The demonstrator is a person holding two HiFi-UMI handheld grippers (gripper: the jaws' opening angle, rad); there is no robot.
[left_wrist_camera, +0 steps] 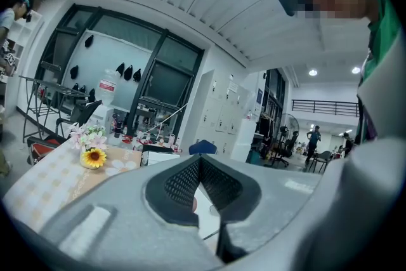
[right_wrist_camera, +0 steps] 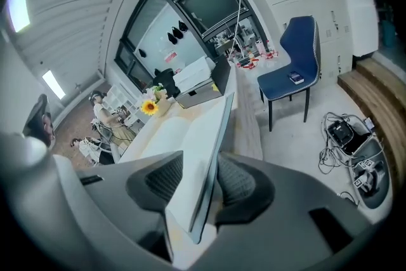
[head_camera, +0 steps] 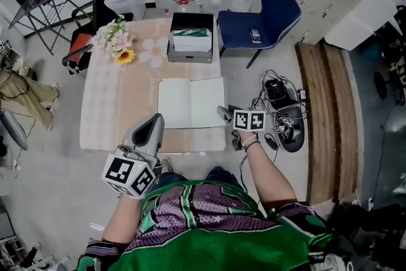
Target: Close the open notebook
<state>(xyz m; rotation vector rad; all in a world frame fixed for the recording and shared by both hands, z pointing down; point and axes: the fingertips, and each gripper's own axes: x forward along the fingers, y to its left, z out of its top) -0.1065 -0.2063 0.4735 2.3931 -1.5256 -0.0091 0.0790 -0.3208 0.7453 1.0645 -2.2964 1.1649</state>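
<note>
At the right edge of the open white-paged notebook (head_camera: 191, 102), my right tongs (head_camera: 223, 113) pinch it; left tongs (head_camera: 155, 118) closed, empty. I'd fold leftward slowly.

Bare table (head_camera: 117, 117) lies left of the notebook (head_camera: 190, 101); a box (head_camera: 190, 41) stands close behind it.

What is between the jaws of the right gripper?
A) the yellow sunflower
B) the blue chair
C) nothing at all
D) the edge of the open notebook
D: in the right gripper view, the right edge of the open notebook stands between the pads of the right gripper, which close on it from both sides.
</note>
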